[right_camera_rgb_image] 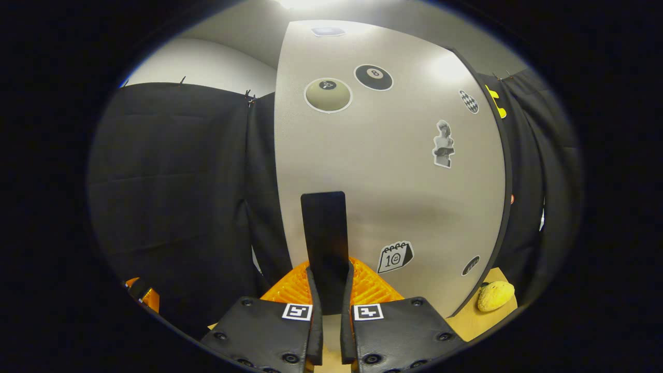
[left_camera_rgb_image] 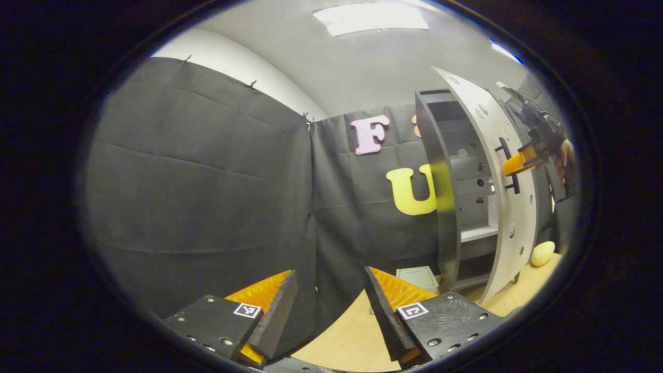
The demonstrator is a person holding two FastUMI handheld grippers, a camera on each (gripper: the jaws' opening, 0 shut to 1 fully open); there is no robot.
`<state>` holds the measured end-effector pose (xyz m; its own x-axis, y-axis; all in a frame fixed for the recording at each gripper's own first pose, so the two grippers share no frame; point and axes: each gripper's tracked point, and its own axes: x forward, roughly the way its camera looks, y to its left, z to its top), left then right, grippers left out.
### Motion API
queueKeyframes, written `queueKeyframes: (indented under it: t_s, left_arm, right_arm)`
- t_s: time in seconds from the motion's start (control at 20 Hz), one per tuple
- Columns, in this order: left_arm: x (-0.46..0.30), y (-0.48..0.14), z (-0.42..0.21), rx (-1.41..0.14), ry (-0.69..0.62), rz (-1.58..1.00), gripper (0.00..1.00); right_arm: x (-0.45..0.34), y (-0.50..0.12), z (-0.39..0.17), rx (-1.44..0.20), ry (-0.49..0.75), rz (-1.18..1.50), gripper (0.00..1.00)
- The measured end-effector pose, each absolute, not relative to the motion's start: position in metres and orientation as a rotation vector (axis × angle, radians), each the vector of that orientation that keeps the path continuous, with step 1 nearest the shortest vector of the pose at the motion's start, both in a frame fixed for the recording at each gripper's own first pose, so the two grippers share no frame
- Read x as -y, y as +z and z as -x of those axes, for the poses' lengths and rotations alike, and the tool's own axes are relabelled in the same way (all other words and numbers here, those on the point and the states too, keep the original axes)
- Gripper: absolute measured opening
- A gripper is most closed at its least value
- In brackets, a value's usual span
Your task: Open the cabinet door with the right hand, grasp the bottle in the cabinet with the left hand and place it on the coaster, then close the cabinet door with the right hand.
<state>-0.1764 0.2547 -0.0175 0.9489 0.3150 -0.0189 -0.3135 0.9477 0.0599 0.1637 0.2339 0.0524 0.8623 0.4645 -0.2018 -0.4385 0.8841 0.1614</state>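
In the left gripper view a grey cabinet (left_camera_rgb_image: 446, 207) stands at the right with its door (left_camera_rgb_image: 510, 217) swung partly open. My right gripper (left_camera_rgb_image: 514, 165) is held by a hand and shut on the door's black handle (left_camera_rgb_image: 506, 150). In the right gripper view that handle (right_camera_rgb_image: 325, 233) stands upright between my right gripper's (right_camera_rgb_image: 330, 282) fingers, with the stickered door (right_camera_rgb_image: 393, 171) just behind. My left gripper (left_camera_rgb_image: 329, 298) hangs open with nothing in it, left of the cabinet above the table. A pale green square coaster (left_camera_rgb_image: 417, 276) lies by the cabinet's foot. The door hides much of the inside.
A wooden table (left_camera_rgb_image: 352, 336) carries the cabinet. A lumpy yellow object (left_camera_rgb_image: 542, 254) lies on the table beyond the door, also visible as the yellow object (right_camera_rgb_image: 495, 296) at the door's lower right. A white shelf (left_camera_rgb_image: 479, 233) crosses the cabinet. Black cloth walls surround the booth.
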Motion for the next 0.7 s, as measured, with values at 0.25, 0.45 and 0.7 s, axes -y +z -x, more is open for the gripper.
queueKeyframes:
  t_s: [0.25, 0.45, 0.7]
  left_arm:
    - [-0.249, -0.017, 0.169, -0.027, 0.242, -0.037, 0.77]
    - [-0.245, -0.018, 0.165, -0.019, 0.194, -0.036, 0.77]
    - [-0.231, -0.007, 0.174, -0.029, 0.119, -0.025, 0.77]
  right_arm:
    - [-0.217, 0.052, -0.156, -0.240, 0.520, -0.120, 0.13]
    - [-0.198, 0.052, -0.149, -0.230, 0.561, -0.107, 0.15]
    - [-0.162, 0.052, -0.134, -0.221, 0.593, -0.116, 0.15]
